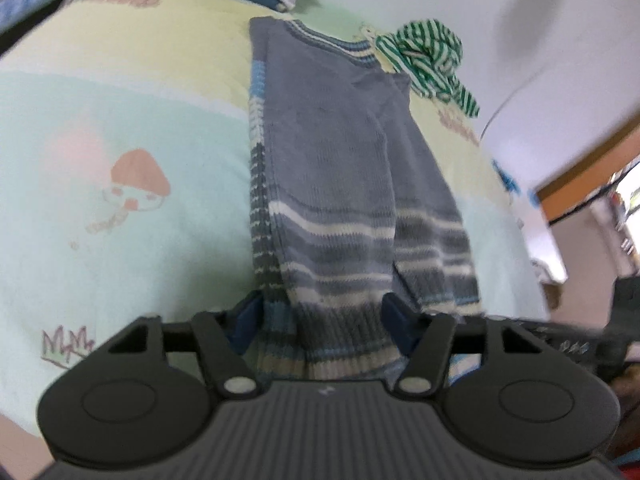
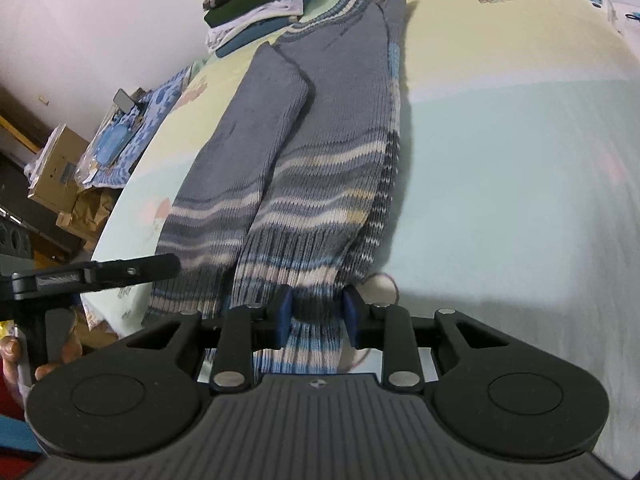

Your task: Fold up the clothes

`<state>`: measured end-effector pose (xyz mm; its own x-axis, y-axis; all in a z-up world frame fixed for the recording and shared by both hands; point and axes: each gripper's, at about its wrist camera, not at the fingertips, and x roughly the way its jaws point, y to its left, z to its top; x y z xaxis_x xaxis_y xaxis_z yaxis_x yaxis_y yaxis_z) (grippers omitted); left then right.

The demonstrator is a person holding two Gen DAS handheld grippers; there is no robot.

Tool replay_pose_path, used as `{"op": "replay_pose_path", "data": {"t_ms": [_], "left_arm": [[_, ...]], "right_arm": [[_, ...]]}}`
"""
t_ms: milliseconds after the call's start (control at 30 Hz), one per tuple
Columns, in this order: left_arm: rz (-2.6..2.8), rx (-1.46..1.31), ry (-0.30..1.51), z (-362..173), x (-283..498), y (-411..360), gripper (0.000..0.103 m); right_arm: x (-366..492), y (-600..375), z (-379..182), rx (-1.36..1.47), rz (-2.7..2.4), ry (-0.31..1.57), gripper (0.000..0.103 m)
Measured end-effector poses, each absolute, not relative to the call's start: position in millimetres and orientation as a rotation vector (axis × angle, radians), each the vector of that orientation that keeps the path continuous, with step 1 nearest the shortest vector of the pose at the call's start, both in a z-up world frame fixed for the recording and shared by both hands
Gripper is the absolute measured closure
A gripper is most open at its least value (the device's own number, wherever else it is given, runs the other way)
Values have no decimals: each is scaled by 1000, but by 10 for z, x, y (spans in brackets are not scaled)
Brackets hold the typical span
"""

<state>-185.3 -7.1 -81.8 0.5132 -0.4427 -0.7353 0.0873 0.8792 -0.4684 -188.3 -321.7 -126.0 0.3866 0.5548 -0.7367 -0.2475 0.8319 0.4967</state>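
Note:
A grey knit sweater (image 1: 328,152) with white and blue stripes lies lengthwise on the bed, its sides folded in and its collar at the far end. My left gripper (image 1: 322,320) is open, its blue fingers wide apart on either side of the ribbed hem. In the right wrist view the sweater (image 2: 332,120) runs away from me, and my right gripper (image 2: 316,314) is shut on its bunched hem. The left gripper (image 2: 100,276) shows there from the side at the sweater's left corner, with a hand (image 2: 12,356) below it.
The bed (image 2: 500,160) has a pale green and yellow cartoon-print sheet. A crumpled green-and-white striped garment (image 1: 428,60) lies beyond the collar on the right. A stack of folded clothes (image 2: 260,8) sits at the far left. Cardboard boxes (image 2: 56,168) stand beside the bed's left edge.

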Motion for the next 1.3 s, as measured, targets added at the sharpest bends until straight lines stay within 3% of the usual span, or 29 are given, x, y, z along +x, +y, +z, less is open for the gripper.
{"op": "replay_pose_path", "data": {"t_ms": [167,533,633,700,800,1300], "left_arm": [[-319,-406,984,-837,-1888,-73,60],[-413,-475,1013,-890,-1768,52,55],[-430,-459,1021,-891,-1739,52,62],[-437,-371,1014,-864,-1755,-22,75],[-452,-339,1017,-868,-1758,-16,83],[-456,-460,1031,-533,-1563,133,91]], "right_arm": [[-1918,-3217,-1256,311,558,1076,75],[-1866,-3235,-1273,362,539,1100,80],[-1838,-3257,-1289,395,529,1117,86],[-1817,-3254,-1304,418,523,1119,87],[-1823,-3303,-1317,445,522,1133,90],[-1666,-3579,-1102,678,553,1185,91]]}}
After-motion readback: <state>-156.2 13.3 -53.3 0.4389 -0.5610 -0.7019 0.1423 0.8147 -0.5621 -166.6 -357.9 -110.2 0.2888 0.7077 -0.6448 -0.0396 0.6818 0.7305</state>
